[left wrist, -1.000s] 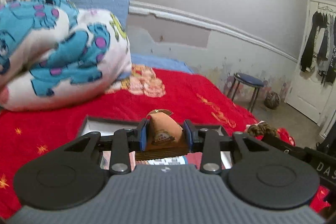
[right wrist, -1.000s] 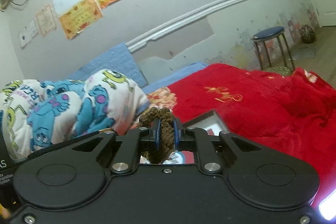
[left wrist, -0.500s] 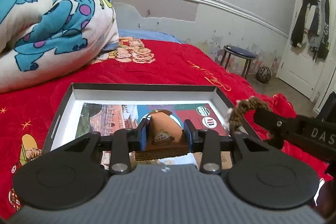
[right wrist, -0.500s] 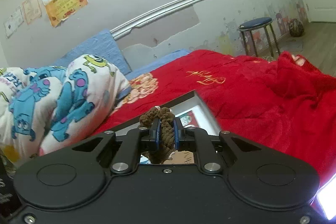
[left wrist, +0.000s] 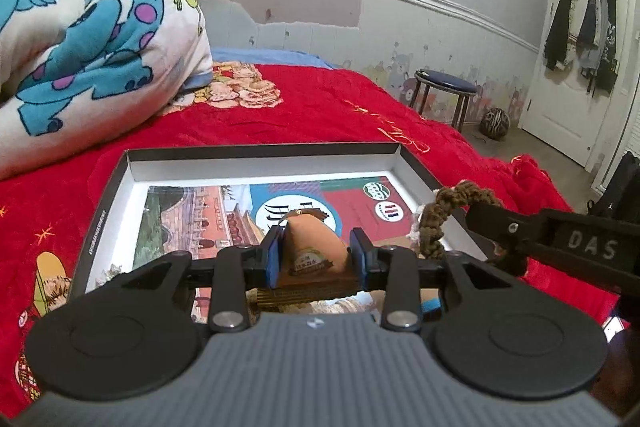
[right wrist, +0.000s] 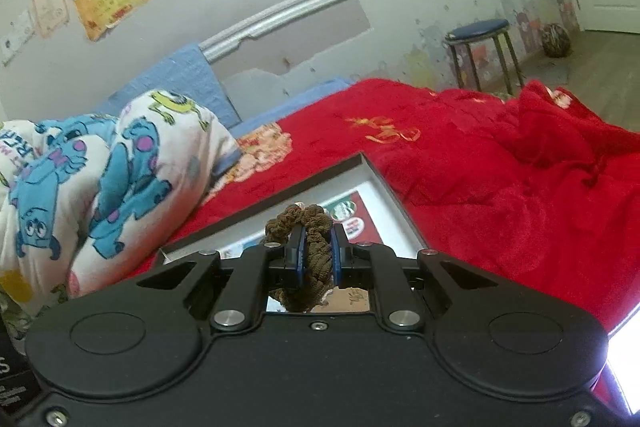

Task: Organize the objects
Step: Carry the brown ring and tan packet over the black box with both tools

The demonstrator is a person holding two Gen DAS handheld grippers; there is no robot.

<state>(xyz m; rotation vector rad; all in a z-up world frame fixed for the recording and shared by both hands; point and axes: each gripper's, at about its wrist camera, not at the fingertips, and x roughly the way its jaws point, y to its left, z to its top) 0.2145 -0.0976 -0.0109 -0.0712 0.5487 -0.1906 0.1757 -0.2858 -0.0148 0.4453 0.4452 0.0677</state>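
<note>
My left gripper (left wrist: 316, 253) is shut on a small brown pouch (left wrist: 314, 249) with a round label, held over the shallow black-rimmed box (left wrist: 256, 151) on the red bedspread. A colourful printed sheet (left wrist: 224, 211) lies in the box. My right gripper (right wrist: 316, 253) is shut on a brown braided scrunchie (right wrist: 306, 221), also above the box (right wrist: 384, 183). In the left wrist view the right gripper comes in from the right with the scrunchie (left wrist: 444, 205) over the box's right rim.
A rolled blanket (left wrist: 80, 39) with blue cartoon monsters lies at the bed's far left. The red bedspread (right wrist: 500, 179) bunches up to the right. A stool (left wrist: 446, 87), a ball (left wrist: 495, 123) and a door hung with clothes (left wrist: 584, 11) stand beyond the bed.
Both grippers have come down and tipped toward the box, which now fills more of each view. The right gripper with the scrunchie has entered the left wrist view. Both grips are unchanged.
</note>
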